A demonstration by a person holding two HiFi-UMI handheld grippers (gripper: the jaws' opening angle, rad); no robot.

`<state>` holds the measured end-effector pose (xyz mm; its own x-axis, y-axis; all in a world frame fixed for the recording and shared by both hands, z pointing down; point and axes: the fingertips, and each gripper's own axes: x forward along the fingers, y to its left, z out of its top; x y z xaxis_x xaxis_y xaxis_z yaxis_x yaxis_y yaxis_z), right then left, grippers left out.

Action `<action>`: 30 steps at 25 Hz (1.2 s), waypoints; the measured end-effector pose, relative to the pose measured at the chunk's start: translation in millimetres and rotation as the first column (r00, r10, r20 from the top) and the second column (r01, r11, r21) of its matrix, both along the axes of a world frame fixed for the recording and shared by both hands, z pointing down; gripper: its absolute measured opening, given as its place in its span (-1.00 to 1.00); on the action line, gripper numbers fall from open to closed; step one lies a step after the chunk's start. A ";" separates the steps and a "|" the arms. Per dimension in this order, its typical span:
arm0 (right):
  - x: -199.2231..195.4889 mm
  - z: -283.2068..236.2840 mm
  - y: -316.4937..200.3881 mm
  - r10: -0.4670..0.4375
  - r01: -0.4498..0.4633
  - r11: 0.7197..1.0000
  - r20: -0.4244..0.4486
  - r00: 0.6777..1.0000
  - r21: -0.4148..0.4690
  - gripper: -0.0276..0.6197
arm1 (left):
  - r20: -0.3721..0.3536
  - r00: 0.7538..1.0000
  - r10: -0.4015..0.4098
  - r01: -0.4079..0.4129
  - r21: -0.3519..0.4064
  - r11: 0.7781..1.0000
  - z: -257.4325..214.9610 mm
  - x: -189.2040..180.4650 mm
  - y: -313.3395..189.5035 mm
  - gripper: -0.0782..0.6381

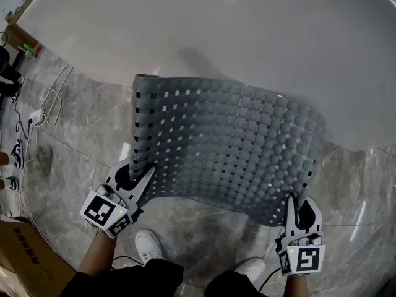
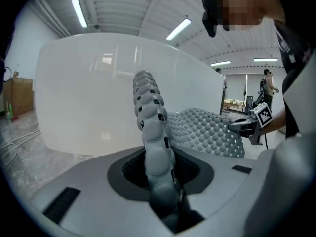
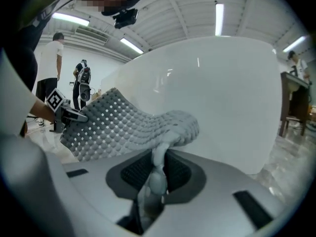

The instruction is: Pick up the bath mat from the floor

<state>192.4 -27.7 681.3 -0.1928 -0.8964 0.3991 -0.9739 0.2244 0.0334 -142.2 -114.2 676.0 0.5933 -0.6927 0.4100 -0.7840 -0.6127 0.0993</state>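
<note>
The grey bath mat, bumpy and full of small square holes, hangs in the air between both grippers, off the floor and in front of the white tub. My left gripper is shut on the mat's near left corner; in the left gripper view the mat's edge runs up out of the closed jaws. My right gripper is shut on the near right corner, where the mat's edge is pinched between the pads and the sheet billows off to the left.
A large white bathtub fills the far side. Grey marble floor lies below, with white cables and a plug at the left, a cardboard box at the lower left, and my white shoes under the mat. Other people stand in the background.
</note>
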 end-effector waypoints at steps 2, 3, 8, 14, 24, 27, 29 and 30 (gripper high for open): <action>1.0 -45.8 -2.4 0.000 0.000 0.999 0.005 1.000 0.041 -0.65 | -0.027 0.999 -0.028 0.029 0.039 0.999 -42.3 -0.6 -5.3 -0.46; 1.5 -70.8 -2.6 -0.003 0.003 0.998 0.006 1.000 0.063 -0.65 | -0.035 0.999 -0.039 0.041 0.059 0.997 -64.8 0.7 -5.6 -0.46; -1.1 -142.6 13.4 -0.023 0.019 0.993 0.037 0.999 0.119 -0.65 | 0.044 0.999 0.004 -0.009 0.110 0.994 -134.0 16.8 14.5 -0.46; -10.4 -108.1 5.3 0.007 -0.033 0.988 0.170 0.985 0.151 -0.66 | 0.027 0.998 -0.055 0.052 0.100 0.994 -119.6 11.5 8.9 -0.48; -5.8 -120.6 16.2 0.057 -0.072 0.989 0.112 0.992 0.131 -0.65 | -0.011 0.998 -0.064 0.065 0.089 0.994 -127.9 16.0 11.3 -0.48; -2.0 -132.2 27.7 0.062 -0.063 0.996 0.024 0.998 0.059 -0.65 | -0.089 0.993 -0.080 0.081 0.008 0.997 -104.6 19.5 23.7 -0.48; -8.3 -125.1 12.7 0.064 -0.067 0.994 0.035 0.997 0.086 -0.65 | -0.090 0.992 -0.084 0.087 0.027 0.996 -99.6 15.7 11.2 -0.48; -10.0 -126.0 6.0 0.063 -0.067 0.992 0.042 0.997 0.105 -0.65 | -0.090 0.992 -0.085 0.090 0.045 0.995 -102.6 15.5 5.3 -0.48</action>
<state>182.4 -21.7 555.4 -0.1457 -0.9445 0.2943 -0.9874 0.1574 0.0163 -126.7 -108.9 573.4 0.5620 -0.7613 0.3234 -0.8243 -0.5480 0.1424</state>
